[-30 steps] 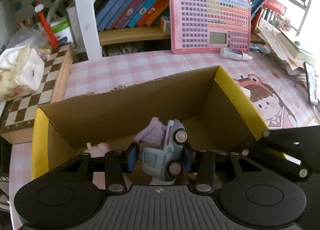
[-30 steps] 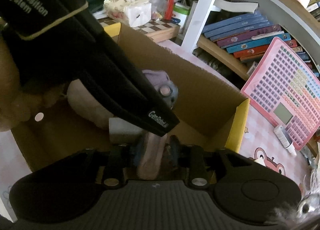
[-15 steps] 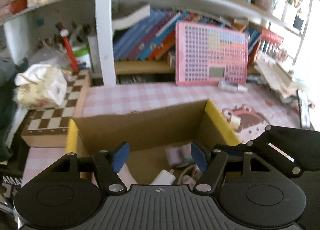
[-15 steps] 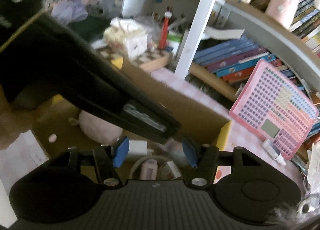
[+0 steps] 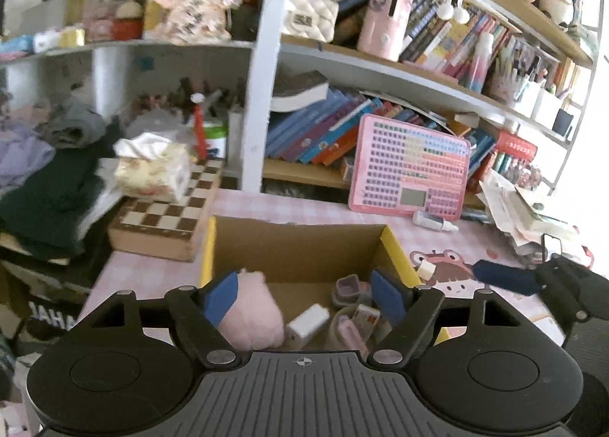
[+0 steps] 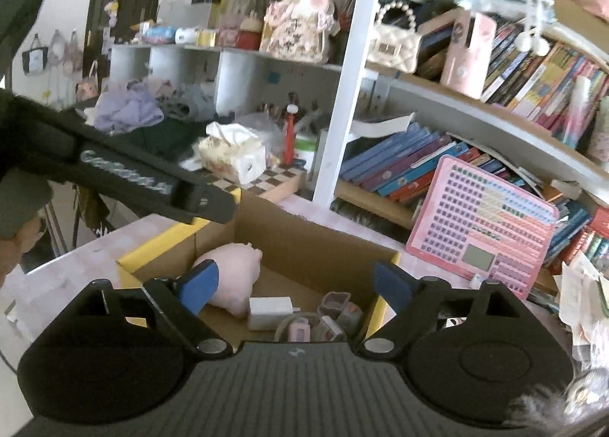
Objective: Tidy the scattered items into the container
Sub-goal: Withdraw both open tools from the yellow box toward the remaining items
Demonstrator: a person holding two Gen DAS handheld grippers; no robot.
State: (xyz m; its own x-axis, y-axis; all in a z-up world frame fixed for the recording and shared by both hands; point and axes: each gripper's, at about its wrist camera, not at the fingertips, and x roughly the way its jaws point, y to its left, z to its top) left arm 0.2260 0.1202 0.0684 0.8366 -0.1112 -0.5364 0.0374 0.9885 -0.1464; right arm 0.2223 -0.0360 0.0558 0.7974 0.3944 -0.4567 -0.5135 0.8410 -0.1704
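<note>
Jaws on my left gripper [image 5: 304,298] and right gripper [image 6: 295,285] are opening, empty, above the cardboard box [image 5: 297,247], freeing both for the next pickup.

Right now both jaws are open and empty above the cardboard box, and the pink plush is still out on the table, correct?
Not quite. The pink plush already lies inside the cardboard box, as the left wrist view shows. The rest holds: left gripper and right gripper jaws are opening, empty, above the box.
</note>
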